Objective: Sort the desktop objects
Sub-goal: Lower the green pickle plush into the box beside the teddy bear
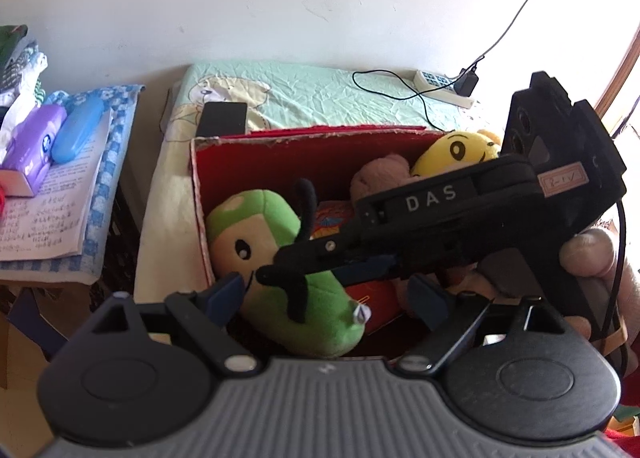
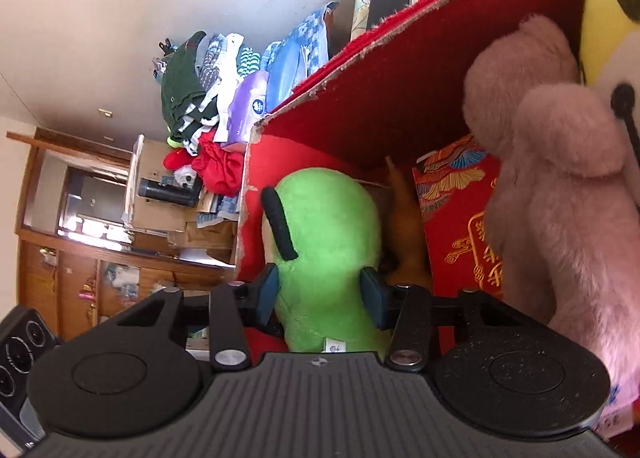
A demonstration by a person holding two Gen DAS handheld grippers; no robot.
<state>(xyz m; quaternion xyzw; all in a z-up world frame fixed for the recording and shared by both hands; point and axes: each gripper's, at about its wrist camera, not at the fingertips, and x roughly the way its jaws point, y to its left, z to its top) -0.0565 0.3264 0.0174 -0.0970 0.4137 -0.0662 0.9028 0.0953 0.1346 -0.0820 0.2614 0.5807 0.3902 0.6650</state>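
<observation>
- Green plush toy with black antennae [image 2: 328, 242] lies inside the red cardboard box [image 2: 360, 106], beside the pink plush.
- Right hand-held gripper [image 2: 320, 294] clamps its soft, light body (squashy; mid-body hold suits).
- Left hand-held gripper [image 1: 324, 294] is spread apart, empty.

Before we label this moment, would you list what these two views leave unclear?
- Red box floor: both views, covered by toys.
- Pink plush: left wrist view, largely behind the right gripper; right wrist view, cut off by the edge.
- Yellow plush: face cropped in the right wrist view.
- Right gripper's hold on the green plush: contact unclear.
</observation>
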